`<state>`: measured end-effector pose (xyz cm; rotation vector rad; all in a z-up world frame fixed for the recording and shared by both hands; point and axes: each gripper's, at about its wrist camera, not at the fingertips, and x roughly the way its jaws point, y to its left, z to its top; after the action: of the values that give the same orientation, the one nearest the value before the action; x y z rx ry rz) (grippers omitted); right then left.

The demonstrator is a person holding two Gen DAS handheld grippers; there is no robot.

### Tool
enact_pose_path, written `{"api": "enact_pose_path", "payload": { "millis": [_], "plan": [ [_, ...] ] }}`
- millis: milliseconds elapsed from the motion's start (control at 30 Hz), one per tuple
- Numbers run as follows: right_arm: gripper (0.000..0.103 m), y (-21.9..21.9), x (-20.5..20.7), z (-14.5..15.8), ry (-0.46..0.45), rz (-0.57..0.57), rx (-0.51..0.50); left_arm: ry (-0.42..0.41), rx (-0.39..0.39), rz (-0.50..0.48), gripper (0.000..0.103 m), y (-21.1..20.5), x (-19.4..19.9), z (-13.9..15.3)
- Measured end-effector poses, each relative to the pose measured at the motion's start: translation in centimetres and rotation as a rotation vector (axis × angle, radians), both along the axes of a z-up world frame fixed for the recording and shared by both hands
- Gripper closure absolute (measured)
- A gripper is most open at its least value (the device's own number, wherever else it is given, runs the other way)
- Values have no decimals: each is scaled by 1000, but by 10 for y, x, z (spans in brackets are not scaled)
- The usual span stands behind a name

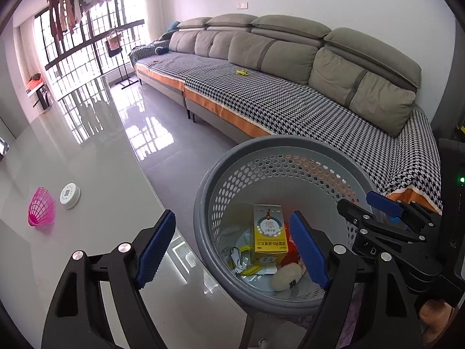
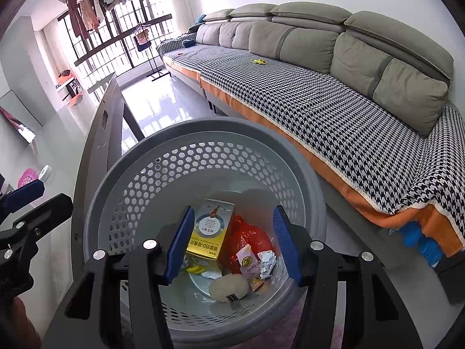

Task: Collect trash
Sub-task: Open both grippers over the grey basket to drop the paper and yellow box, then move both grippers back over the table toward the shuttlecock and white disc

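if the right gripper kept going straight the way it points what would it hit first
Probably the trash in the grey perforated bin: the open right gripper aims inside, towards the yellow box and red wrapper. Depth is unclear.

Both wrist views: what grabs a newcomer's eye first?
The grey perforated bin fills the foreground below both open grippers, left gripper and right gripper, with a yellow box, red wrapper and other trash in its bottom. Behind it runs a long grey sofa with a houndstooth cover. A pink basket sits far left.

My view: matt perforated plastic bin (image 2: 139, 180), glossy cardboard box (image 2: 207, 237), crinkly red plastic bag (image 2: 247, 238), woven cloth sofa cover (image 2: 334, 122).
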<state>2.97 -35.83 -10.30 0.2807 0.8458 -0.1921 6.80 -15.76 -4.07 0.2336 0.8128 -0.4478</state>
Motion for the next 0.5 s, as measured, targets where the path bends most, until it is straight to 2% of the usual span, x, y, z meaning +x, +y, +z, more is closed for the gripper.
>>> {"api": "enact_pose_path", "payload": {
  "millis": [500],
  "plan": [
    [47, 48, -9, 29, -45, 73, -32, -47, -39, 100, 23, 55, -13, 23]
  ]
}}
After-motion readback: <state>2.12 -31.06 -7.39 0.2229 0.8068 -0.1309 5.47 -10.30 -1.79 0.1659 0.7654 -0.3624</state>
